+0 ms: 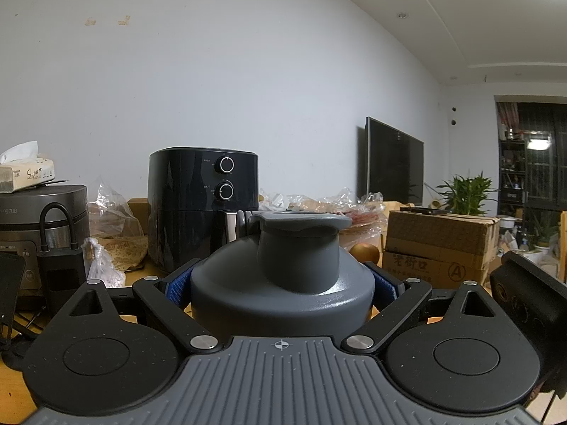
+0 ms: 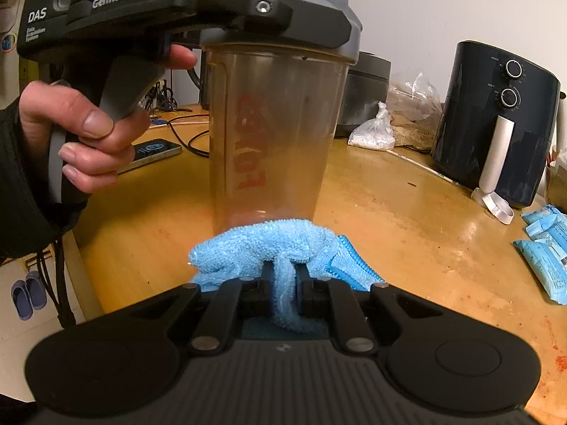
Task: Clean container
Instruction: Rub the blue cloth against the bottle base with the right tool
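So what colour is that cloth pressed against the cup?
Light blue. The cloth shows best in the right wrist view, pinched in the right gripper.

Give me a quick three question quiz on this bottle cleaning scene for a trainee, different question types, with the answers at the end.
1. True or false: the right gripper is shut on the blue cloth.
2. Which part of the shaker bottle does the left gripper clamp? A) the grey lid B) the clear base
3. Fill in: the cloth is at the bottle's ____ end.

Key: 1 true; 2 A; 3 bottom
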Tool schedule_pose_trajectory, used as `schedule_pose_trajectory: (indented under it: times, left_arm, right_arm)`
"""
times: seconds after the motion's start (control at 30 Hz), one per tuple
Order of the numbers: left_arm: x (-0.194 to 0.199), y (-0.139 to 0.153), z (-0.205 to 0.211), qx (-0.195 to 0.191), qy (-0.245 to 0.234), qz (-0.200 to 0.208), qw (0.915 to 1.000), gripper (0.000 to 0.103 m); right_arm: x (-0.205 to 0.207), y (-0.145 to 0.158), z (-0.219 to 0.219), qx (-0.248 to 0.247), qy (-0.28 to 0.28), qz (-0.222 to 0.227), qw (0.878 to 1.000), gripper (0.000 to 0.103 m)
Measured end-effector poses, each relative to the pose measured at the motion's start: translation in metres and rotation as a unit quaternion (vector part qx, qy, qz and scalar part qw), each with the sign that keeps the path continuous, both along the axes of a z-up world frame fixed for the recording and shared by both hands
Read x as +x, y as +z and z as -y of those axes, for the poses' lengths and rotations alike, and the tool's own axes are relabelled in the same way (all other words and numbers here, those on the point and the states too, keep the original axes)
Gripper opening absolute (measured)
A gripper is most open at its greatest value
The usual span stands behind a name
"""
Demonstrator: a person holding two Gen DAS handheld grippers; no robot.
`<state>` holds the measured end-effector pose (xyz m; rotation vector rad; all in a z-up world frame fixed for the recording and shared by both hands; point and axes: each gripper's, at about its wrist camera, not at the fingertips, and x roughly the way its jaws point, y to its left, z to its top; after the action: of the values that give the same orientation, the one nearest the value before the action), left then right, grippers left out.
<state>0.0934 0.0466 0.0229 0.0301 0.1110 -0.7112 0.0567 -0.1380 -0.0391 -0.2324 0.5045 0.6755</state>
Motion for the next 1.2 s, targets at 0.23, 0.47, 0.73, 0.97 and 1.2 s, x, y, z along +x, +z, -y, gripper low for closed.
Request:
schedule_pose_trajectory:
  times: [0.23,0.47,0.73,0.97,1.2]
  left_arm:
    - [-0.001,0.000,0.000,0.000,0.001,-0.001,1.0000,0.095]
    - [-0.001,0.001,0.000,0.000,0.001,-0.002,1.0000,0.095]
    - [0.001,0.002,0.001,-0.001,0.001,-0.003,1.0000,0.095]
    - [0.002,0.002,0.001,-0.001,0.000,-0.004,1.0000,0.095]
    - [0.003,0.002,0.000,-0.002,-0.001,-0.004,1.0000,0.095]
  right_arm:
    - [0.001,0.000,0.001,0.003,-0.001,-0.001,1.000,0.003]
    - [-0.001,-0.001,0.001,0.008,-0.005,0.003,1.000,0.004]
    - [-0.001,0.001,0.005,0.023,-0.006,0.007,1.000,0.004]
    - [-0.005,0.007,0.008,0.042,-0.006,0.019,0.999,0.004]
    - [-0.009,0.016,0.013,0.060,-0.004,0.033,0.998,0.005]
